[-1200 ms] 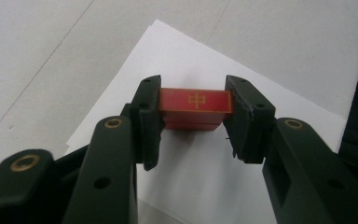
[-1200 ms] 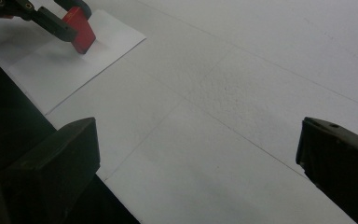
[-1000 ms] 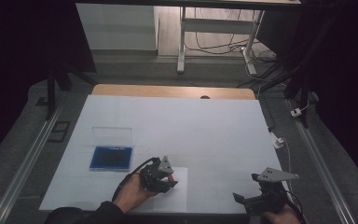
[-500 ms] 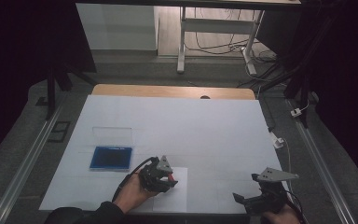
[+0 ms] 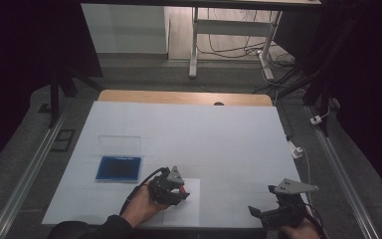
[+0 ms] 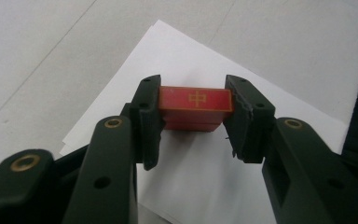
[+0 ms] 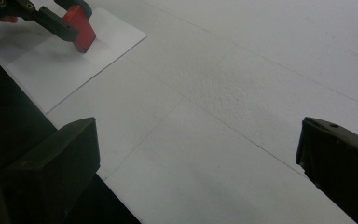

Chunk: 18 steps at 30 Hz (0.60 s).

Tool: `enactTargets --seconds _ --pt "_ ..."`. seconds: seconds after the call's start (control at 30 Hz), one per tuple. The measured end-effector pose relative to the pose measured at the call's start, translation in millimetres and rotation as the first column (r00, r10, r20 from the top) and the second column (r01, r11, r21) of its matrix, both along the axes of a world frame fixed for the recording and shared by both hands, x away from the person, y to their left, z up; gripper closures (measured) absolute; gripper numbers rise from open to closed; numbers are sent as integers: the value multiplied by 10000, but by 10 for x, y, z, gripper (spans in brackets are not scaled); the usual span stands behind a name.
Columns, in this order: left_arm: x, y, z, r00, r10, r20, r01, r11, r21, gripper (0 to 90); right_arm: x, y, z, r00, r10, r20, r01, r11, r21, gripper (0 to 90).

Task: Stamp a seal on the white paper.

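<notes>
1. Left gripper [image 5: 179, 191]: clamped on a red stamp block [image 6: 195, 107], one black pad against each end, gold character on the top face turned toward the camera.
2. Stamp block: standing on, or just above, a white sheet of paper [image 5: 186, 211] at the near edge of the table [image 5: 229, 139], slightly left of centre; contact with the sheet not clear from the left gripper view, though the right gripper view suggests the bottom edge touching or nearly so.
3. Right gripper [image 5: 273, 215]: jaws wide apart, holding nothing, resting at the near right corner, well apart from the paper.
4. Blue ink pad [image 5: 119, 168] in an open clear case: to the left and a little farther away, near the paper but not touching it.
5. Likely step in hand: pressing the stamp onto the sheet.
6. To do it well: keep the block upright and the bottom face flat, press straight down with even force, avoid any sideways slide that would smear the print.
7. Hold the clamp firm on both ends so the block cannot tip between the pads.
8. Watch the loose sheet: liable to shift or lift with the stamp; steadying a free corner with the right gripper probably useful.
9. Lift straight up afterwards, no twisting.
</notes>
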<state>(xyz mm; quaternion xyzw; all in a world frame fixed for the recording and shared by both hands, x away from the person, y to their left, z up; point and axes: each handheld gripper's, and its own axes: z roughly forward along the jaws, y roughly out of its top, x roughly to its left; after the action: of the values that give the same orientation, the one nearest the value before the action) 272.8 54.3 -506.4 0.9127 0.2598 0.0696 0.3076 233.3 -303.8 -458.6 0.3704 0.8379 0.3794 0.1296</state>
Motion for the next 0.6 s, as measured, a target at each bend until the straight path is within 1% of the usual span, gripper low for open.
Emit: enactTargets --seconds 0.1,0.17,0.27,0.33,0.47,0.53,0.57,0.6 --pt "-32 -32 6 9996 -33 284 26 9997 256 588 0 2 -1 10000 0 5 0 10000 1 0" --pt "-37 -42 8 9995 -8 312 -2 9995 319 588 0 3 -2 10000 11 8 -11 10000 -6 0" --pt "-1 -4 -3 10000 33 -7 -33 10000 7 588 1 2 -1 10000 18 -12 -18 10000 -12 0" --pt "10 1 -2 9999 45 -108 -45 10000 -31 588 1 2 -1 10000 19 -12 -19 10000 -6 0" --pt "40 34 -16 9991 121 -398 -136 9992 -381 588 1 2 -1 10000 16 -14 -16 10000 -4 0" --pt "27 20 -10 9997 47 -244 -51 9998 -179 588 1 2 -2 10000 24 -18 -24 10000 -7 0" --pt "7 -1 -6 9999 60 -95 -61 10000 -44 588 2 2 -2 10000 32 -13 -32 10000 -12 0" --pt "0 -9 -2 10000 70 -52 -70 10000 36 588 2 4 -2 10000 29 -27 -29 10000 -16 0"
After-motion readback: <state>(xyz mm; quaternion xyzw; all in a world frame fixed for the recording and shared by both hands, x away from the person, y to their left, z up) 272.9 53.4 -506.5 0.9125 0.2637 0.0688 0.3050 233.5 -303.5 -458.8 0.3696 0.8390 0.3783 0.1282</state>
